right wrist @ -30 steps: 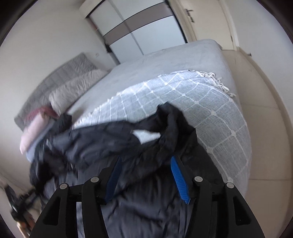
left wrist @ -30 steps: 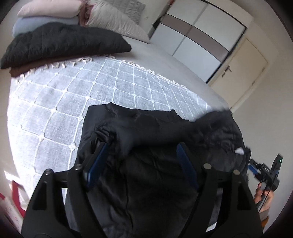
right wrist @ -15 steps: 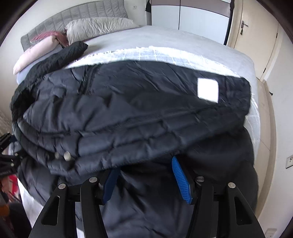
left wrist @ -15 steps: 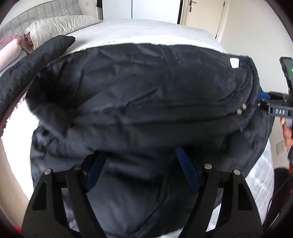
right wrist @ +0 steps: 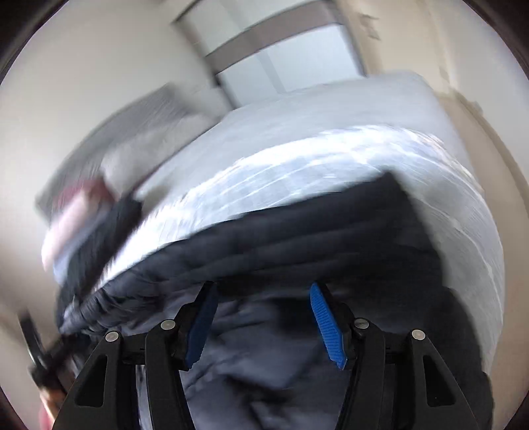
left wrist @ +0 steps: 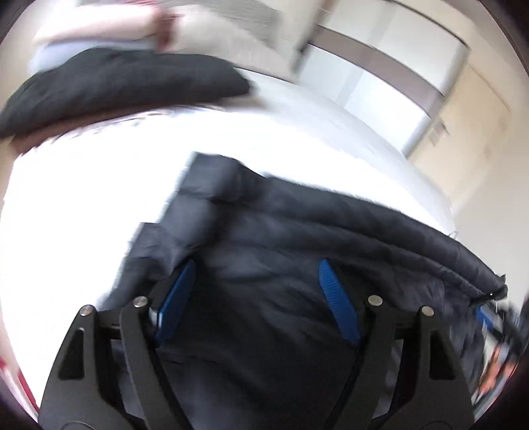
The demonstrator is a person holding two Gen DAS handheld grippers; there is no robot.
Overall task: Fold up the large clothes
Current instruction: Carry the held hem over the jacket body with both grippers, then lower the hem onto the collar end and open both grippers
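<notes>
A black quilted jacket (left wrist: 297, 238) lies across the near part of a bed with a pale checked blanket (left wrist: 82, 198). Both views are motion-blurred. My left gripper (left wrist: 256, 281) stands over the jacket's near edge, its blue pads (left wrist: 334, 297) wide apart with dark fabric between and below them. My right gripper (right wrist: 261, 307) is also spread wide over the jacket (right wrist: 314, 231), near its other end. I cannot see whether either one pinches fabric. The other gripper shows blurred at the right edge of the left wrist view (left wrist: 496, 317).
A dark padded cover (left wrist: 115, 86) and pale pillows (left wrist: 109, 26) lie at the head of the bed. A wardrobe with grey bands (left wrist: 396, 66) and a door stand beyond the bed. The bed's far edge (right wrist: 429, 99) drops to a light floor.
The jacket, held up and spread in front of both cameras half a second ago, has come down onto the blanket. Both grippers have swung down and forward with it.
</notes>
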